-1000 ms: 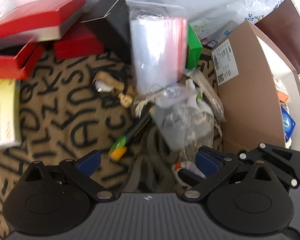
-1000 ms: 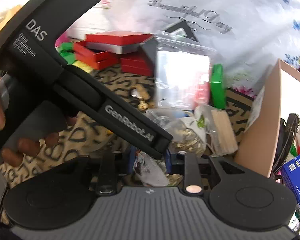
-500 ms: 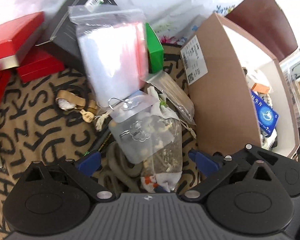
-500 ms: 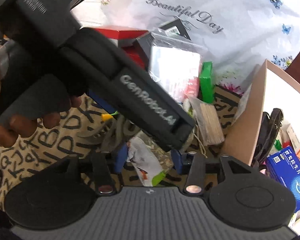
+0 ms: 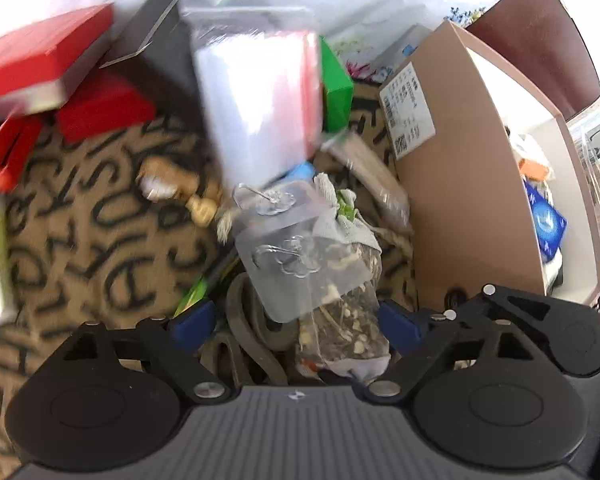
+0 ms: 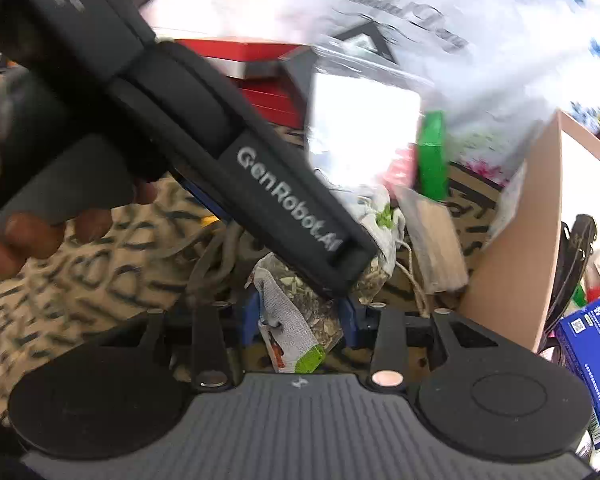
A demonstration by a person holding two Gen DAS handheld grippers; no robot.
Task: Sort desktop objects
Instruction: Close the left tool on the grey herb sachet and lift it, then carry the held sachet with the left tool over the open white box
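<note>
We are looking down on a letter-patterned mat (image 5: 80,248) crowded with clutter. At the far left, red boxes (image 5: 40,64) are lying stacked against a black box (image 5: 156,36). Moving right, a blurred gold trinket (image 5: 172,188) is sitting on the mat below a clear zip bag (image 5: 260,92) of white and pink sheets, with a green box (image 5: 336,88) just behind it.

In the middle, our left gripper (image 5: 296,322) is hanging over the heap with its jaws wide and closing; a grey strap (image 5: 252,332) and a packet of dried herbs (image 5: 340,316) are lying between the blue pads (image 5: 190,320), which are not pressing on anything. A clear card of hooks (image 5: 280,240) is resting on top of that packet.

In the right wrist view, our right gripper (image 6: 300,316) is closing about the lower end of the same herb packet (image 6: 296,320), the pads sitting right against its sides; we cannot tell whether they are squeezing it yet. The left tool's black body (image 6: 228,152) is crossing above.

At the right, a cardboard box (image 5: 464,200) is standing open, holding a blue carton (image 6: 596,360).
</note>
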